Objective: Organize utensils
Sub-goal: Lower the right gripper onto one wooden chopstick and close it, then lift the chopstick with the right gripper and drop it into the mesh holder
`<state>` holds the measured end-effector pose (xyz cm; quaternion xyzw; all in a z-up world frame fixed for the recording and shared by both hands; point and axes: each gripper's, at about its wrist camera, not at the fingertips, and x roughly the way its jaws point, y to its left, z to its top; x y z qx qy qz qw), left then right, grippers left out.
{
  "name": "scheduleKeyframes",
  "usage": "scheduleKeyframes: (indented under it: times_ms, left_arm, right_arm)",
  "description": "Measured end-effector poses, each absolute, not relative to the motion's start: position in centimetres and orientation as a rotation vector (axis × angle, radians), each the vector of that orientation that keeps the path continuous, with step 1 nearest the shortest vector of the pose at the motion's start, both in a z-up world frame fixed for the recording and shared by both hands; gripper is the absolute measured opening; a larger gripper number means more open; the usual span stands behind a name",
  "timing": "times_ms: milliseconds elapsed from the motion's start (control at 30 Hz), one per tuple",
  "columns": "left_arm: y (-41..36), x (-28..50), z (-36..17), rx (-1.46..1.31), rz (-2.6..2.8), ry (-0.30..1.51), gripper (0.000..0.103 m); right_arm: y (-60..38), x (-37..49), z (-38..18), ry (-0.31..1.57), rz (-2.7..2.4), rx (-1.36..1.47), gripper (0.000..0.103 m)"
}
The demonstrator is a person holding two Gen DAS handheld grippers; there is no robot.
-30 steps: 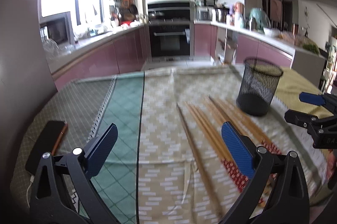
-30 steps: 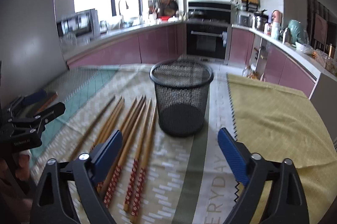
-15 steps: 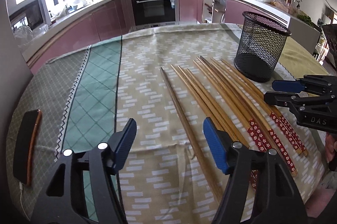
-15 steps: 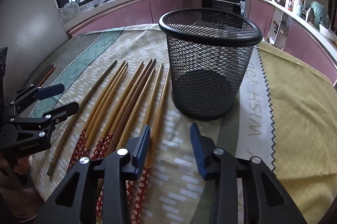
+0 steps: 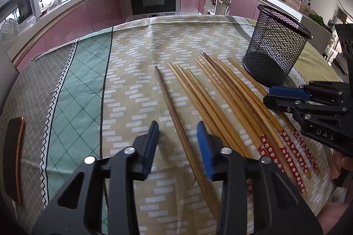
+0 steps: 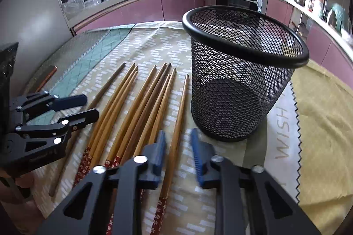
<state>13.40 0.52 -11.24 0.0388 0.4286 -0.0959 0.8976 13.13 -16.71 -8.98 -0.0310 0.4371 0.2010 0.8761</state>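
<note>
- Wooden chopsticks (image 5: 222,100) lie side by side on the desk cloth (image 5: 136,51), tips toward the kitchen, none yet in the mesh cup (image 6: 240,71), which stands upright just beside the rightmost stick.
- My left gripper (image 5: 177,137) straddles the darker chopstick (image 5: 169,102) lying apart at the left of the row. Its jaws have just been closing, yet clear gaps show on both sides; nothing is pinched.
- My right gripper (image 6: 176,146) straddles the rightmost chopstick (image 6: 179,115), nearest the cup. Its jaws have likewise just been closing; the blue pads still stand slightly off the stick in the right wrist view, so I record no grip.
- Risk: a round stick may roll from under the pads as they meet, or the neighbouring stick may be caught with it on the right side, where sticks crowd.
- Risk: both grasps sit near the butt ends, so a lifted stick would likely droop or pivot.
- Phone (image 5: 13,157) lies near the desk's left edge, well apart.
</note>
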Motion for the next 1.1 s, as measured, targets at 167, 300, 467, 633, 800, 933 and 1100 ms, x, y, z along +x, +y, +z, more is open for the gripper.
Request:
scheduleKeyframes:
  times_ms: [167,300,467,633,800,933,1100]
  left_arm:
    - [0.9,13.4,-11.3,0.031,-0.206,0.885,0.012]
    - [1.4,12.9,-11.1,-0.003,-0.21,0.881,0.009]
    - [2.1,12.1,-10.1,-0.026,-0.225,0.86,0.008]
    - [2.6,11.1,-7.6,-0.059,-0.278,0.81,0.008]
    - [2.4,10.0,-4.0,-0.073,-0.356,0.731,0.008]
    - [2.0,9.0,-1.1,-0.086,-0.416,0.672,0.008]
    - [1.6,8.2,2.4,-0.102,-0.478,0.594,0.008]
  right_arm:
    - [-17.0,12.9,-9.0,0.906,0.425,-0.032,0.006]
    - [-17.6,12.4,-8.6,0.895,0.444,-0.01,0.006]
    - [-18.5,11.4,-7.3,0.861,0.494,0.026,0.006]
    - [-19.5,10.1,-5.1,0.791,0.538,0.057,0.006]
    - [-21.1,9.3,-2.4,0.714,0.567,0.107,0.006]
    - [-22.1,9.0,-0.4,0.648,0.568,0.129,0.006]
    - [-23.5,9.3,1.8,0.574,0.57,0.15,0.006]
